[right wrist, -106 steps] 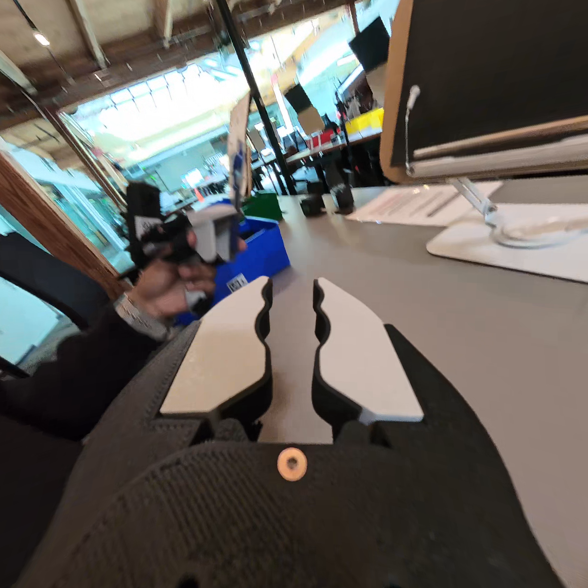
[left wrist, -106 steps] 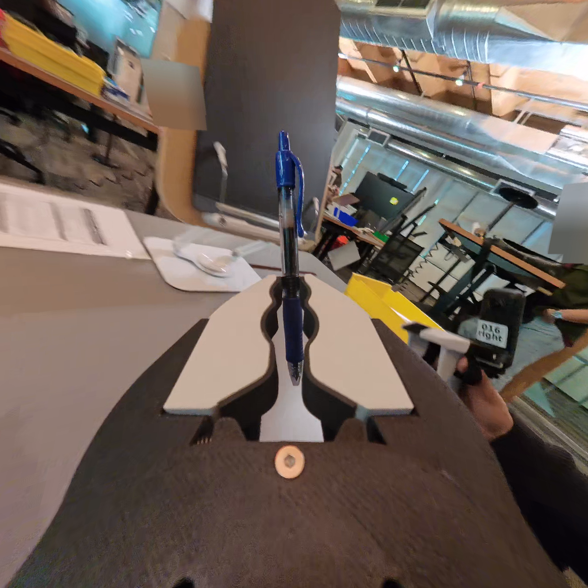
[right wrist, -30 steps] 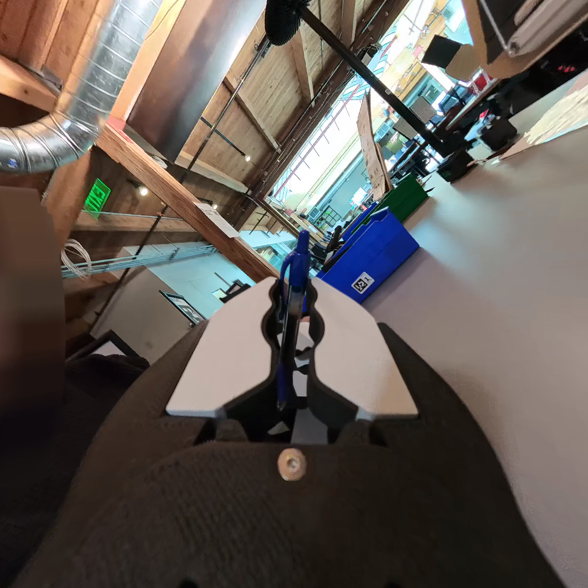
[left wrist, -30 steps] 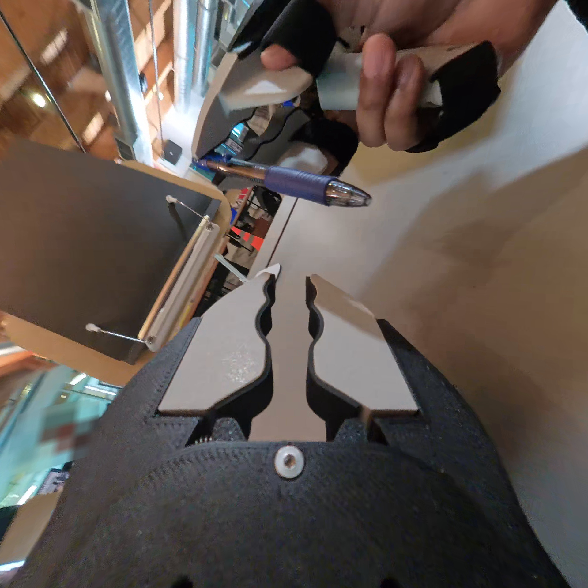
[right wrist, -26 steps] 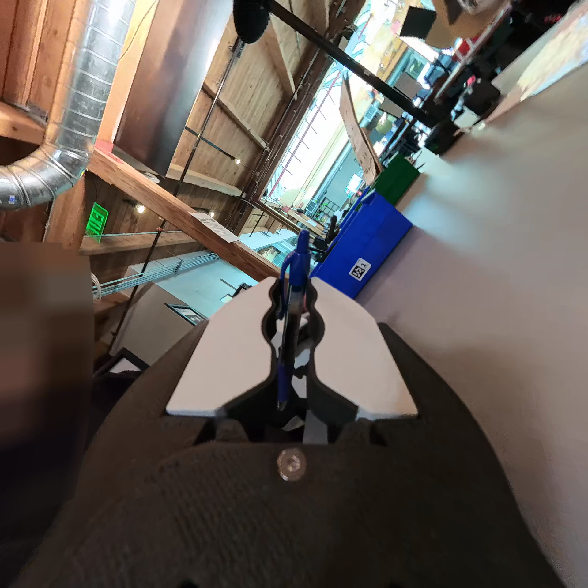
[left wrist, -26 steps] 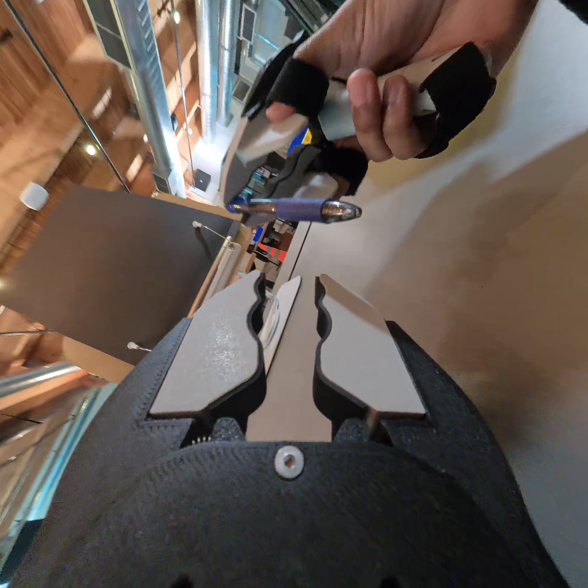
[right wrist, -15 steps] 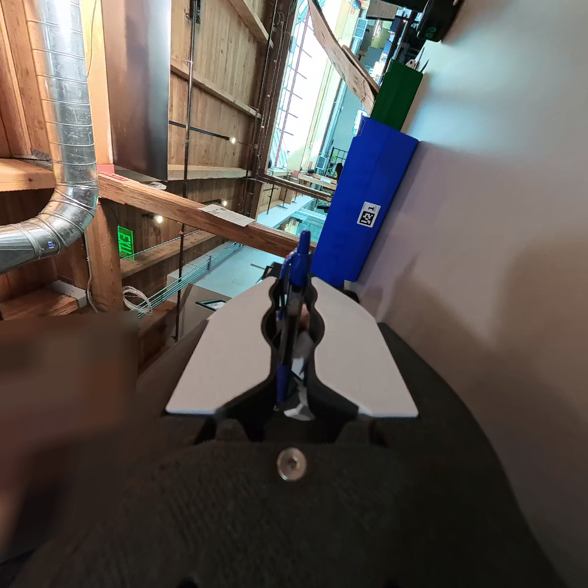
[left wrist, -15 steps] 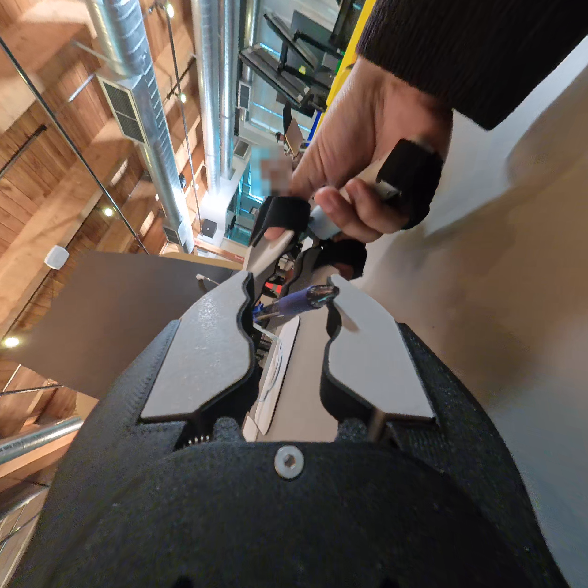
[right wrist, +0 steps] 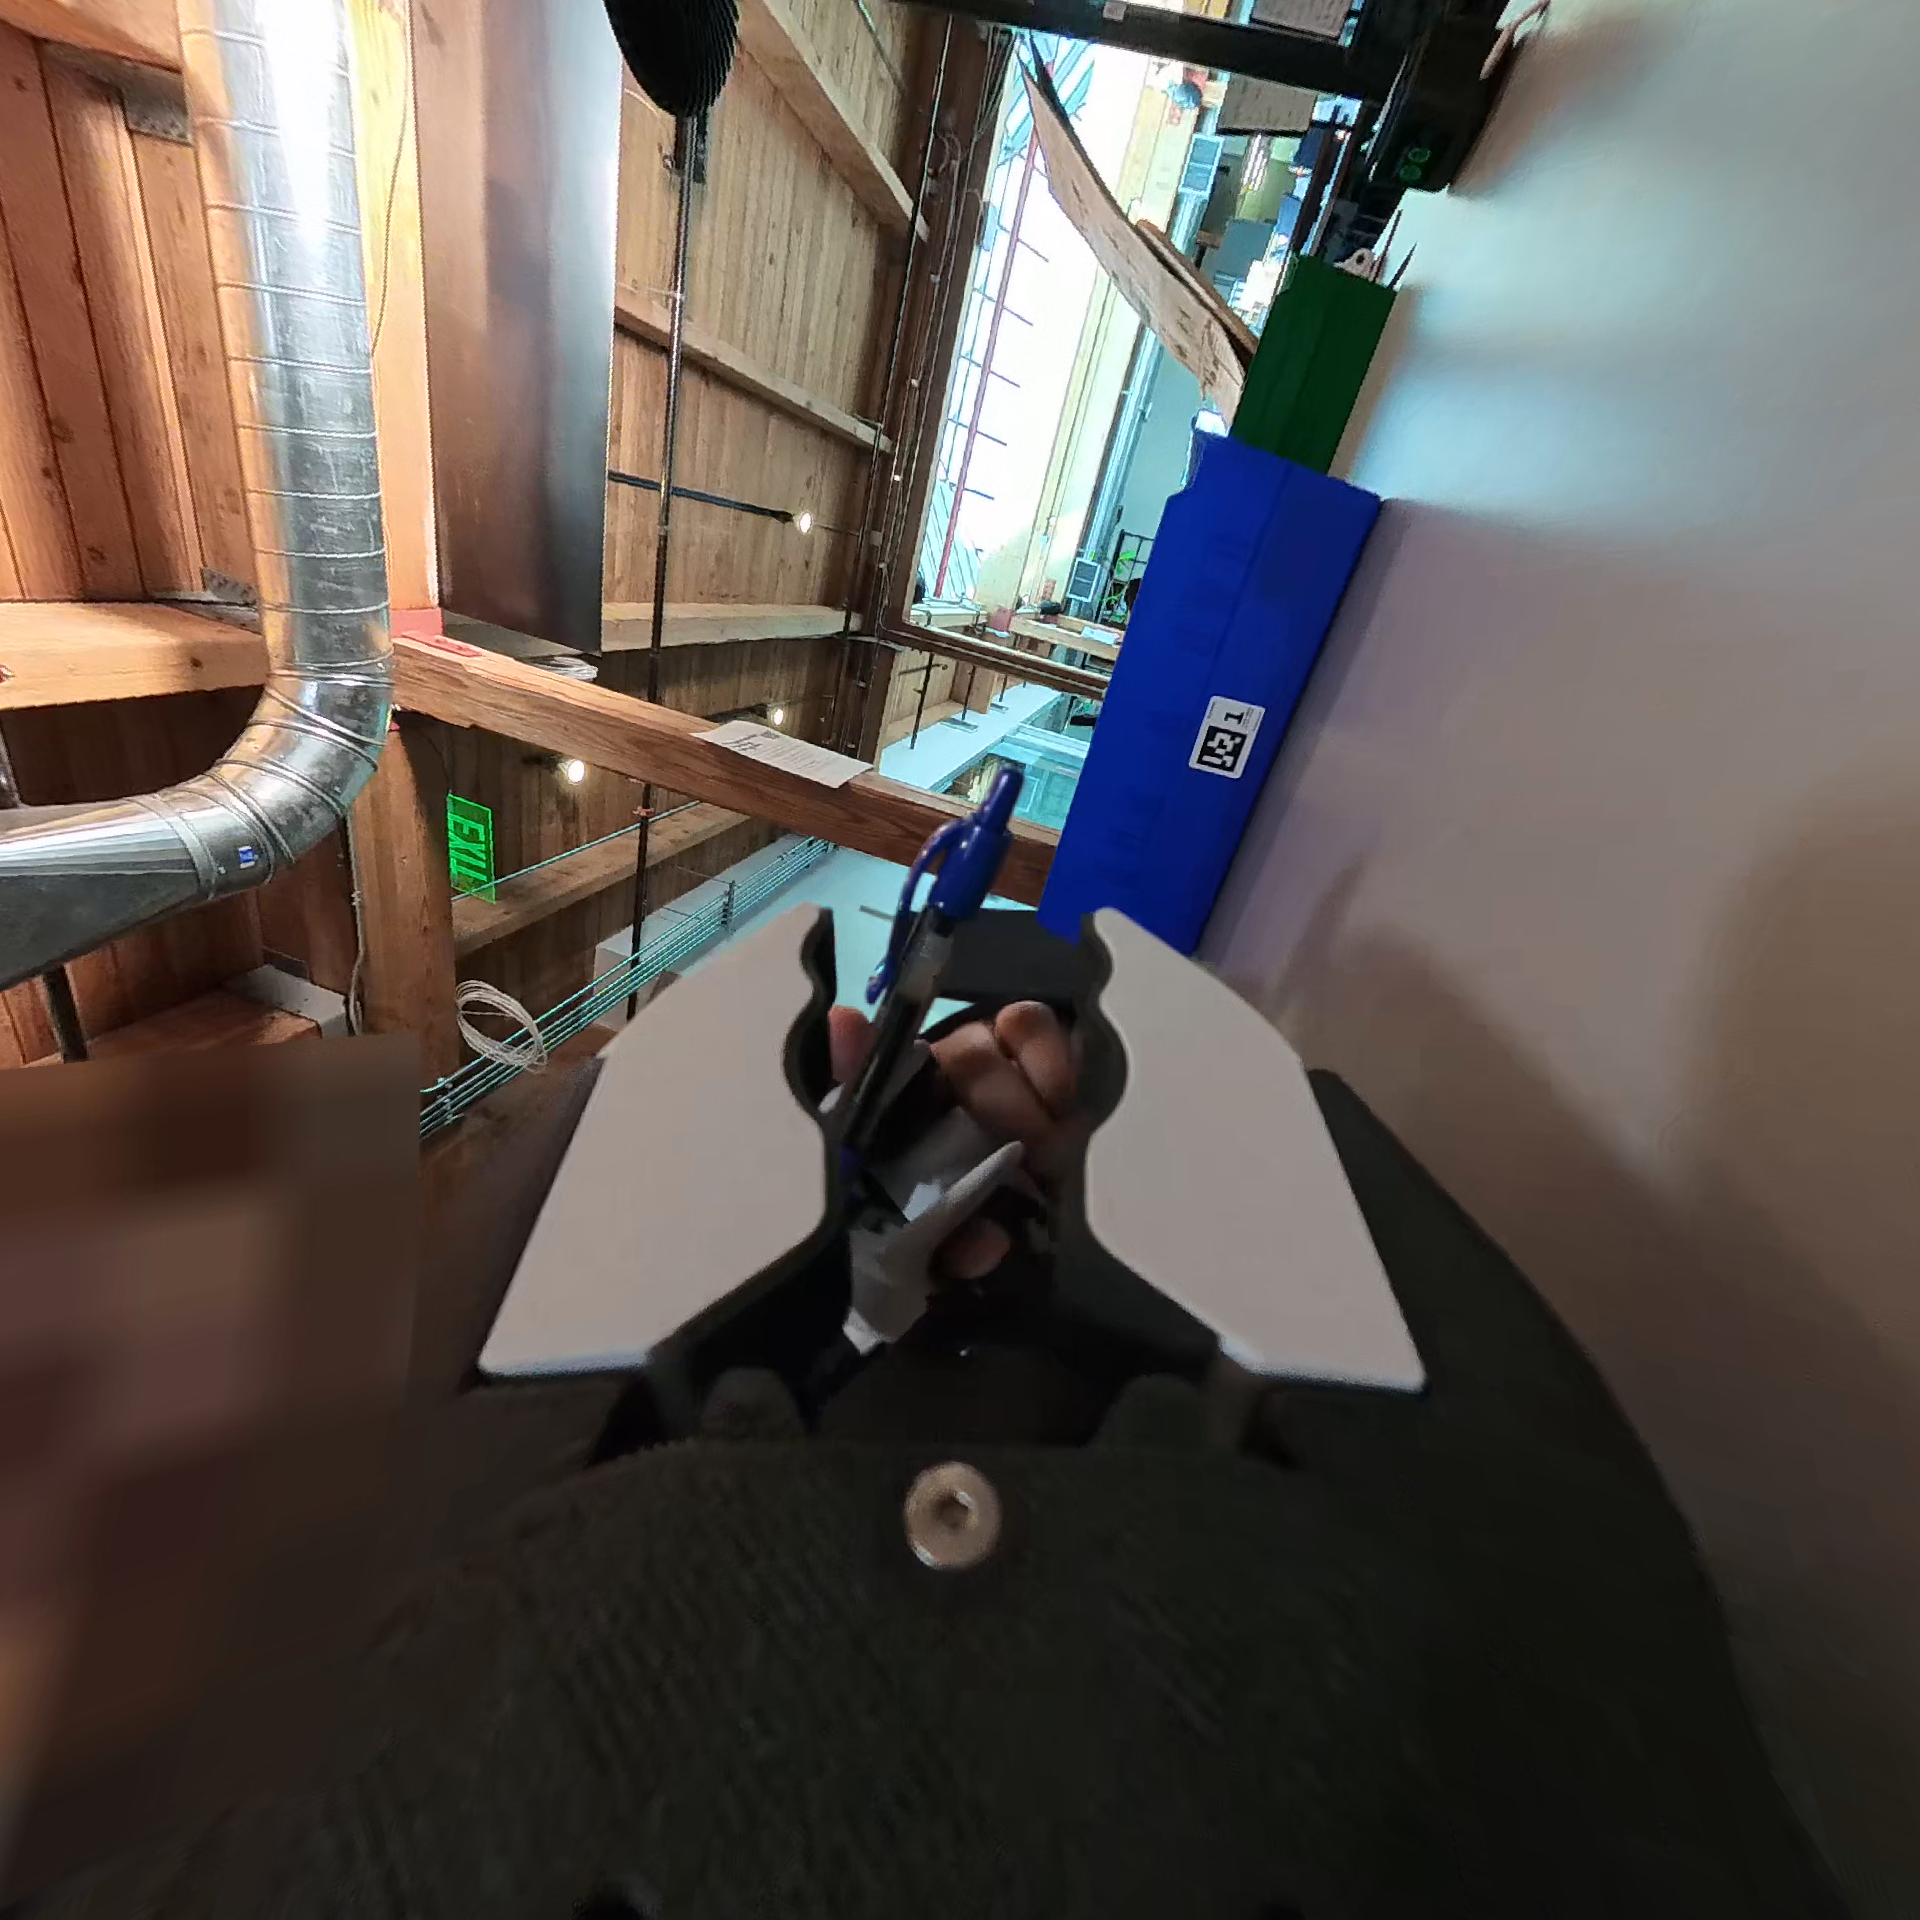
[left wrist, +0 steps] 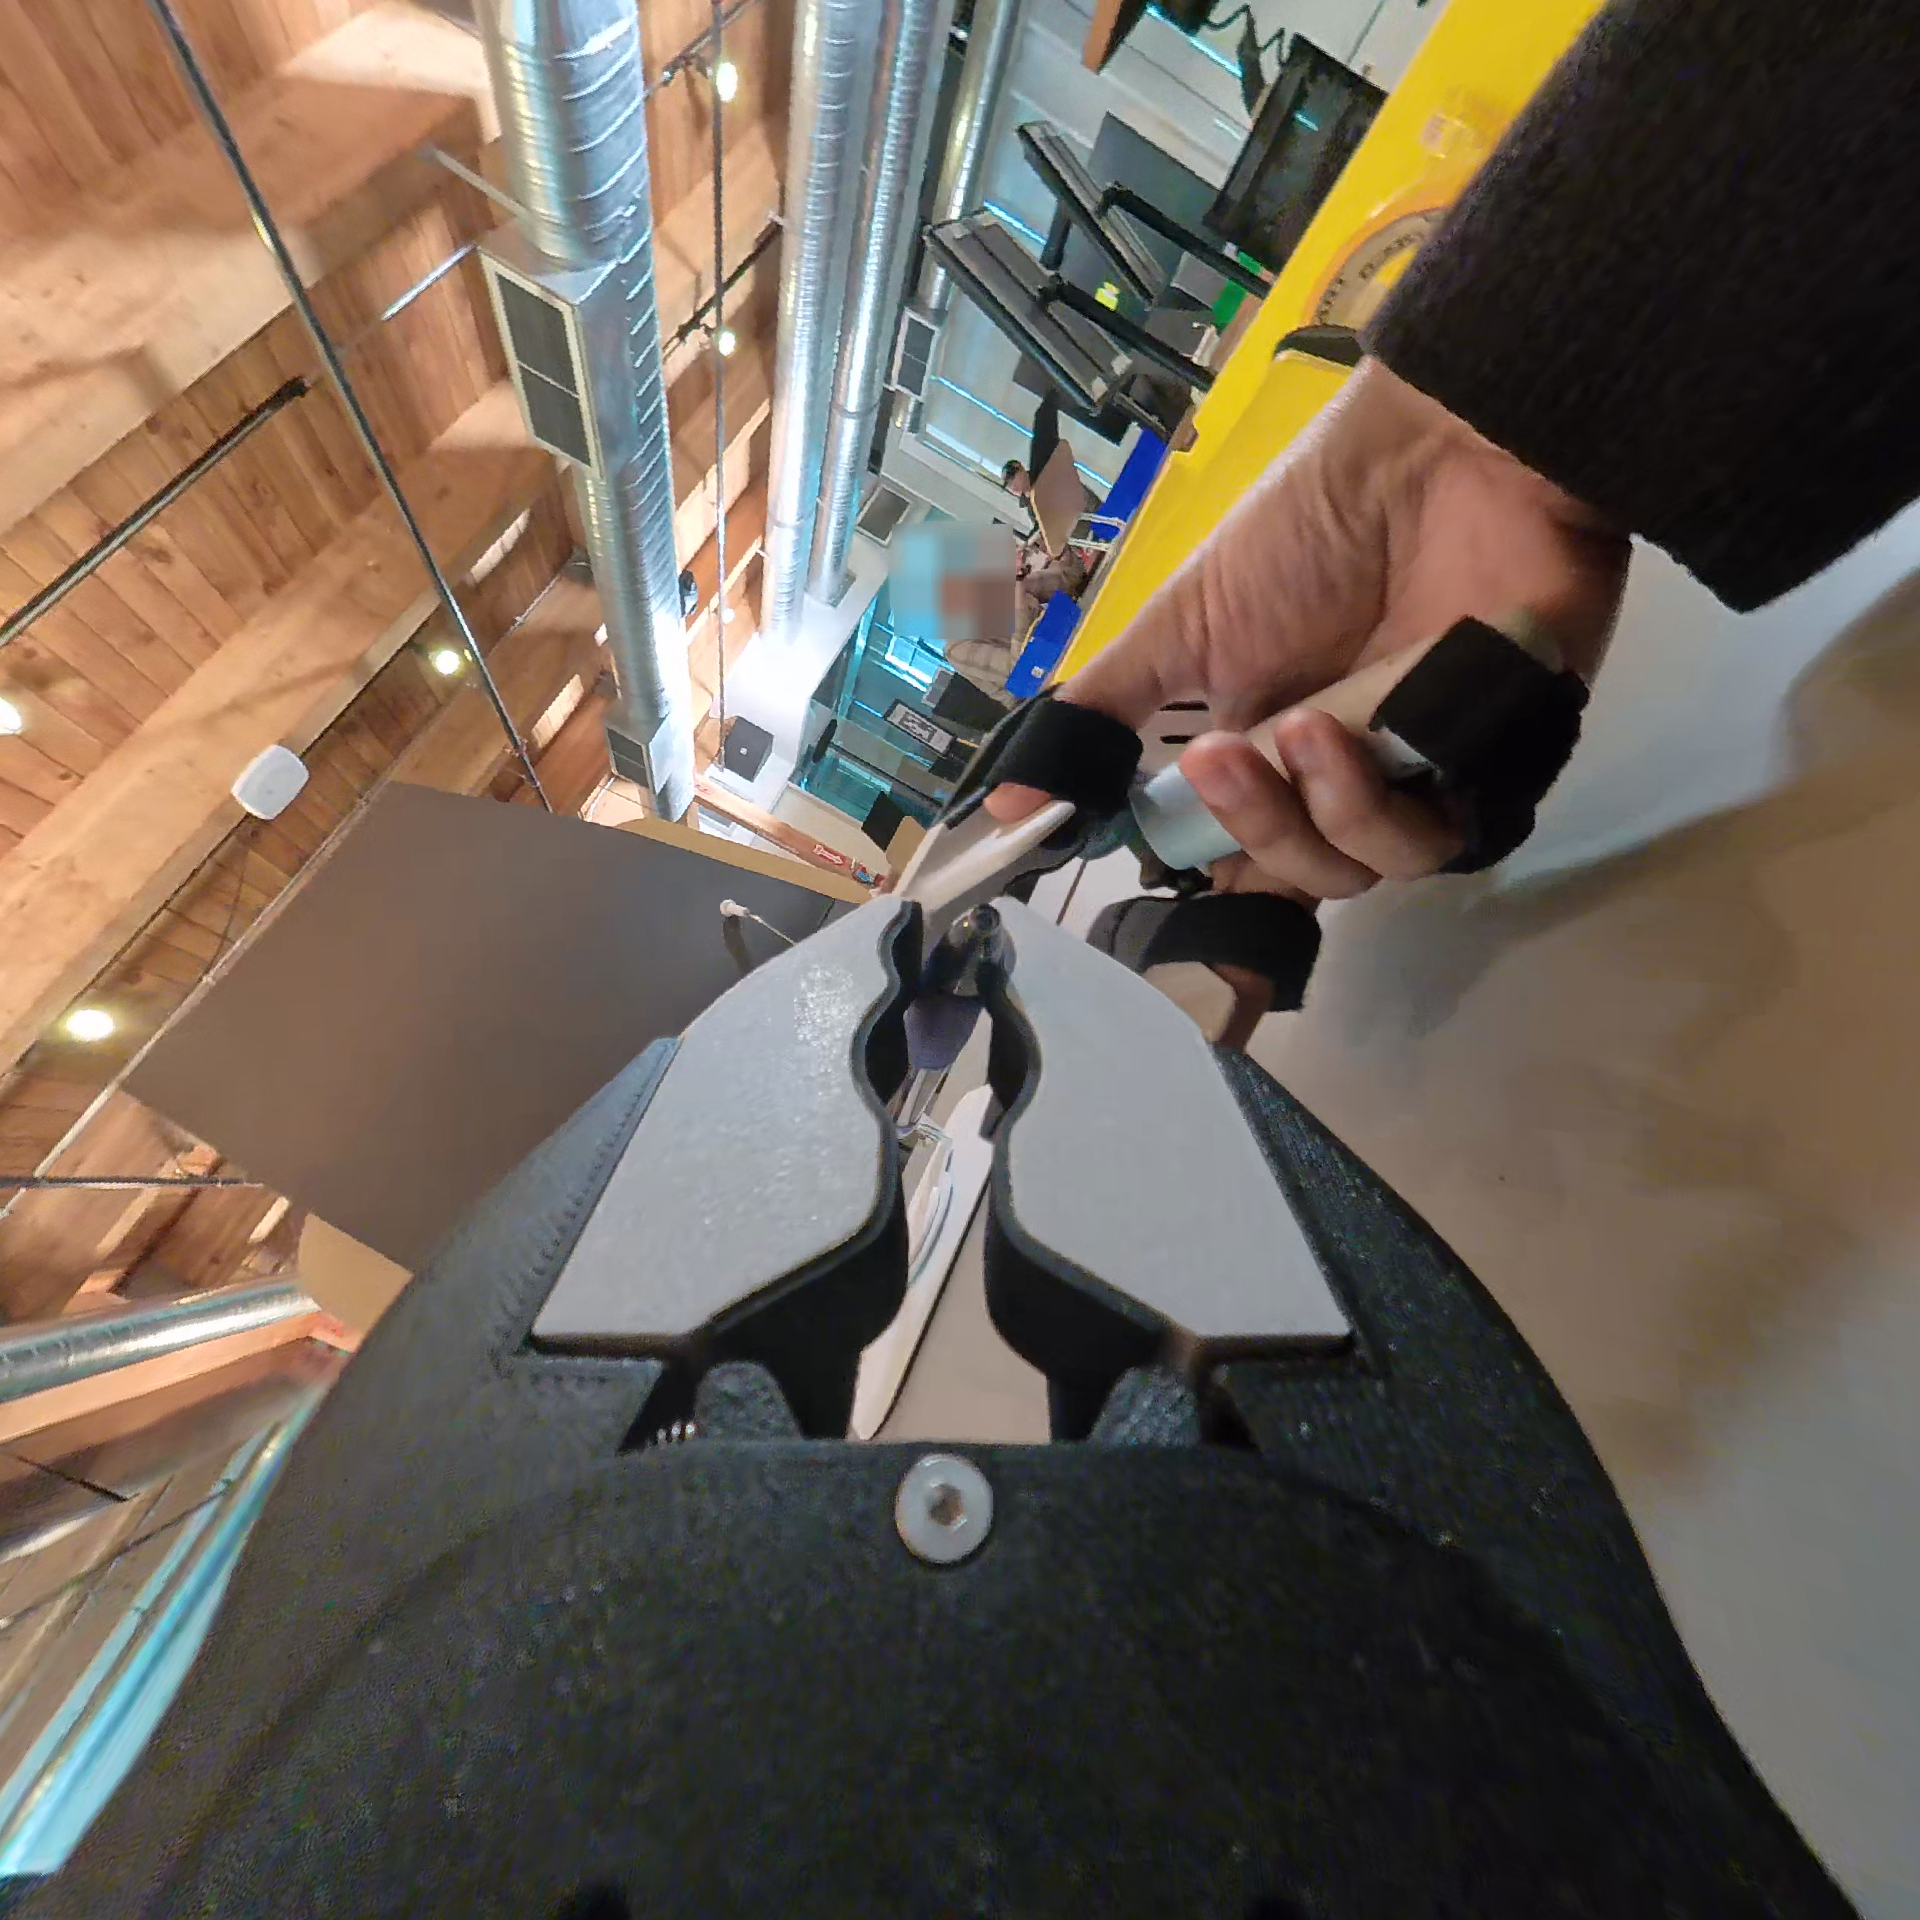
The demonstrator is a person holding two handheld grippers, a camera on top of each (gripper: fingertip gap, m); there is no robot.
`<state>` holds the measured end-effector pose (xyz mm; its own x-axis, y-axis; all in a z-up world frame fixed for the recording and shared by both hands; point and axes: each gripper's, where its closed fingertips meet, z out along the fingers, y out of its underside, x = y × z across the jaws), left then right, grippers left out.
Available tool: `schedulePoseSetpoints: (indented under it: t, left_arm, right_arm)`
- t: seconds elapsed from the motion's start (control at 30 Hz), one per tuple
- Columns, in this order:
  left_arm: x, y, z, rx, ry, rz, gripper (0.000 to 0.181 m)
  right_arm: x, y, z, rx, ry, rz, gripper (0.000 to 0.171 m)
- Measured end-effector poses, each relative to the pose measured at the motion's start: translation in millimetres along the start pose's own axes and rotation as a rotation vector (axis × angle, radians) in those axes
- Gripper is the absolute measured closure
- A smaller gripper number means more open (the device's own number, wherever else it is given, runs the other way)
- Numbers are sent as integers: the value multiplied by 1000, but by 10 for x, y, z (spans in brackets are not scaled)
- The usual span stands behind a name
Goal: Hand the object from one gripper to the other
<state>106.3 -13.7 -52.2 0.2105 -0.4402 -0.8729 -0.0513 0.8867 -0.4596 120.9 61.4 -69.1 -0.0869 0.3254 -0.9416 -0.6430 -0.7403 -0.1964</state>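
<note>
Pen point(left wrist: 951, 997): blue, w/ clear tip; sits btwn the tips of the left gripper point(left wrist: 954, 935), tip end toward the cam. In right wrist view the pen point(right wrist: 935, 935) runs up through the gap, cap end w/ clip sticking out past the fingertips.
Left gripper: fingers closed in on the pen's grip section, both sides touching it.
Right gripper point(right wrist: 956, 925): fingers wide apart; the pen stands nearer one finger; contact w/ that finger can't be told.
Hand point(left wrist: 1340, 665): bare, dark sleeve at wrist, grips the right gripper's handle, just beyond left gripper's tips.
Table point(left wrist: 1621, 1143): pale surface, beside both grippers.
Blue bin point(right wrist: 1216, 717): on the table, green box point(right wrist: 1314, 364) touching behind it.
</note>
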Motion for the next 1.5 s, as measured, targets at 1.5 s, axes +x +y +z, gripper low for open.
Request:
schedulePoseSetpoints:
  t: [1.5]
  left_arm:
    - [-286, 722, -117, -60, 505, -1875, 173]
  right_arm:
    - [280, 591, 302, -436, 388, -866, 161]
